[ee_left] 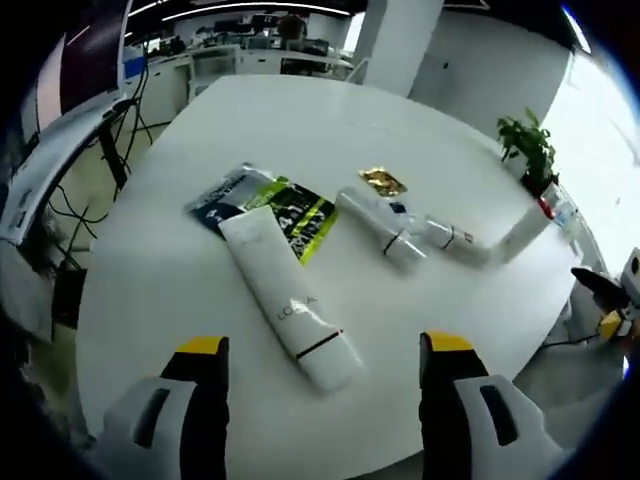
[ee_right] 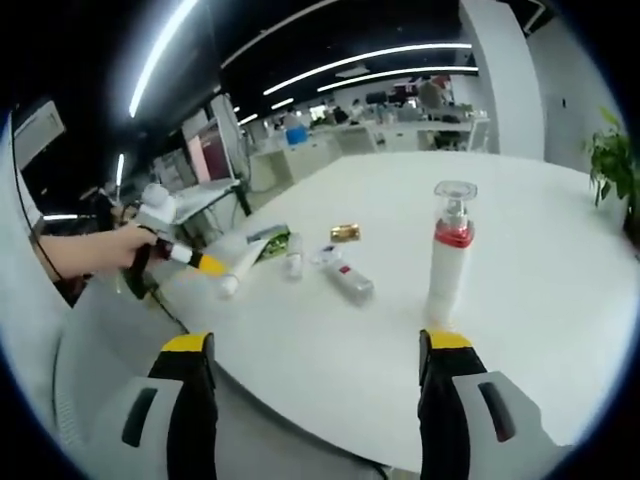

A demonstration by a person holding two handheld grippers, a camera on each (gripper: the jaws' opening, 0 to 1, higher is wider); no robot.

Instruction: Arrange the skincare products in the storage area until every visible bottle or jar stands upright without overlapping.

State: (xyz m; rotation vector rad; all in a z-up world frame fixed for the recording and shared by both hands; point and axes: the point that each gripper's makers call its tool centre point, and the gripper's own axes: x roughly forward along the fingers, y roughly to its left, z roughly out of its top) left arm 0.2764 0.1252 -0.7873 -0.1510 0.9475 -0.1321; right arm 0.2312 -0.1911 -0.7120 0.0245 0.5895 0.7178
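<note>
In the left gripper view a long white tube (ee_left: 290, 300) lies flat on the round white table (ee_left: 150, 290), its cap end between my left gripper's (ee_left: 325, 346) open jaws. Further off lie a white bottle (ee_left: 385, 232) and a small bottle (ee_left: 450, 237), both on their sides. A tall white pump bottle (ee_left: 525, 228) with a red collar stands upright beyond them. The right gripper view has that pump bottle (ee_right: 450, 255) standing just ahead of my open right gripper (ee_right: 315, 345). The lying bottle (ee_right: 350, 280), small bottle (ee_right: 293, 262) and tube (ee_right: 240, 270) are left of it.
Green-black sachets (ee_left: 265, 205) lie under the tube's far end, and a gold packet (ee_left: 382, 181) lies behind the bottles. A potted plant (ee_left: 530, 150) stands at the table's far edge. A hand (ee_right: 95, 250) holds the left gripper (ee_right: 185, 257) over the table's left edge. Desks and screens fill the background.
</note>
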